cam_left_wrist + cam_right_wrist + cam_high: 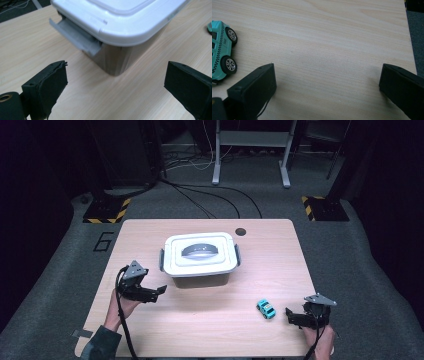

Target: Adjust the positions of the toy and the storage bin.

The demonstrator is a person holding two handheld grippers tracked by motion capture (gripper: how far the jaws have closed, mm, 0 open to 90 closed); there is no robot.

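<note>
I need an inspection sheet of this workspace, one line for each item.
Surface: light wooden table, round dark hole at far edge.
Job's things: white-lidded grey plastic box, lid on; small turquoise toy taxi on the table.
Clutter: nothing seen.
Grippers: left tool open near the box; right tool open beside the taxi.
Cables: black cables on the floor.
Surroundings: grey carpet, striped stand bases.

Bare table lies between the two grippers, broken by the toy car just beside the right gripper. The box stands close ahead of the left gripper, its side latch jutting toward the jaws.
</note>
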